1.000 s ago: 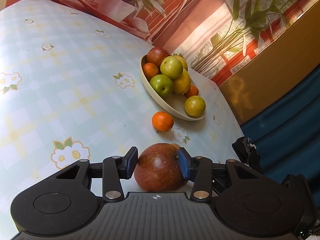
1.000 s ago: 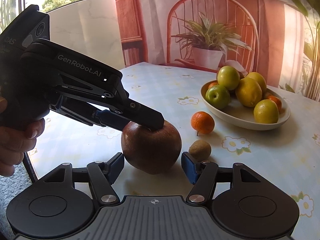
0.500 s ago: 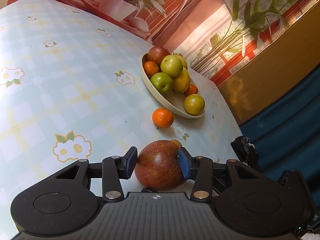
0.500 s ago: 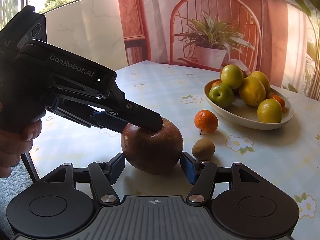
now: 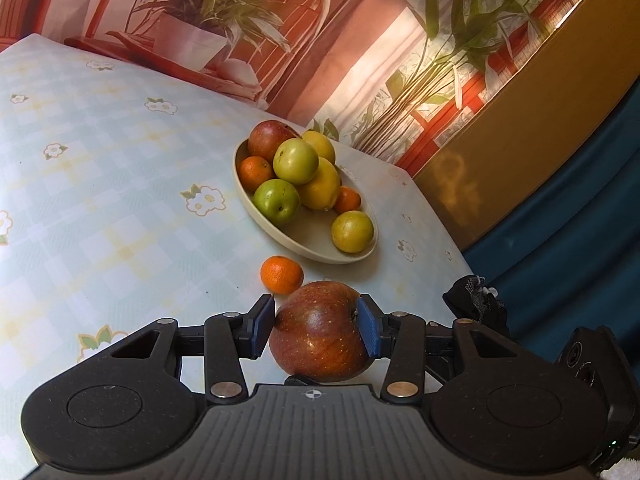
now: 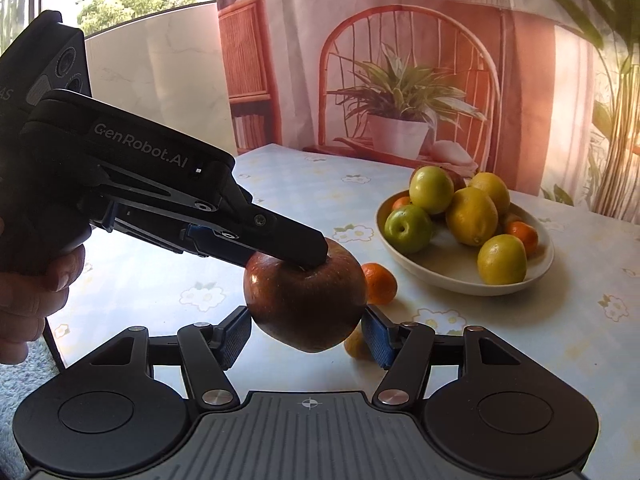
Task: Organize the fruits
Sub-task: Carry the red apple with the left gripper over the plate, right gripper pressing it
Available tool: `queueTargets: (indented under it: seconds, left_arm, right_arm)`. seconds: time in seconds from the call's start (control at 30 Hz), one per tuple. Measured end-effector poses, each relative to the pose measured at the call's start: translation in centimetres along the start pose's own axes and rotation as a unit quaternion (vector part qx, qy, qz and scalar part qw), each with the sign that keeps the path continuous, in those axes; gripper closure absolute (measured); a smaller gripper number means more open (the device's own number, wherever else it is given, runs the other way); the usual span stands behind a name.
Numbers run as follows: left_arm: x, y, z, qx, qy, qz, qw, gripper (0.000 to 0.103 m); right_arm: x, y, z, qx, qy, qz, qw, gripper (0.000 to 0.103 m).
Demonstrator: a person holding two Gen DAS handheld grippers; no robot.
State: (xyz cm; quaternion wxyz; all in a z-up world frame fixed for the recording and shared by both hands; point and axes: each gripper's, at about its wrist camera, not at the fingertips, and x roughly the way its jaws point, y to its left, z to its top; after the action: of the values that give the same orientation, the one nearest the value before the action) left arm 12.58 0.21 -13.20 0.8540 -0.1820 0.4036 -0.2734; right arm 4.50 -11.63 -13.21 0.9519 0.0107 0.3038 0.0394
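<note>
Fruits (image 5: 296, 160), green, yellow, orange and one red, fill most of the shallow oval cream ceramic bowl (image 5: 304, 254). The bowl stands on the table under a pale checked, flower-printed cloth (image 5: 100, 200).

Nearer the cameras than the bowl, the left gripper (image 5: 316, 320) is clamped on a big dark-red apple (image 5: 320, 340). One finger sits in the stem dimple and the other underneath, holding the apple clear of the cloth. The right gripper (image 6: 308, 336) brackets the same apple, pads right against its flanks; whether they press I cannot tell.

A small orange tangerine (image 5: 281, 274) lies just in front of the bowl. A little brownish fruit (image 6: 354, 346) sits nearer, half hidden behind the apple.

The risk: a smooth, heavy apple pinched at its poles may pivot or slip out. Set on the crowded pile, it could roll fruit over the rim.
</note>
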Motion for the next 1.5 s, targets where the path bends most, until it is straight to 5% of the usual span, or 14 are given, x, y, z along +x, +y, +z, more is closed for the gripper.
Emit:
queueTargets:
  seconds: [0.33,0.7,1.5]
  left_arm:
    - [3.7,-3.0,5.0,0.025,-0.006,-0.012,0.9996,0.056]
    - [9.4,-2.1,7.3,0.01,0.035,0.012,0.9993,0.056]
    - [10.4,-2.3,7.7,0.029,0.043,0.032,0.9981,0.057]
  right_arm:
    - [-0.2,-5.6,4.6,0.001,-0.011,-0.019,1.0,0.046]
    - [4.3,-10.7,4.1,0.022,0.013,-0.014,1.0,0.046]
    - [6.0,-12.2,4.0,0.04,0.031,0.011,0.999,0.046]
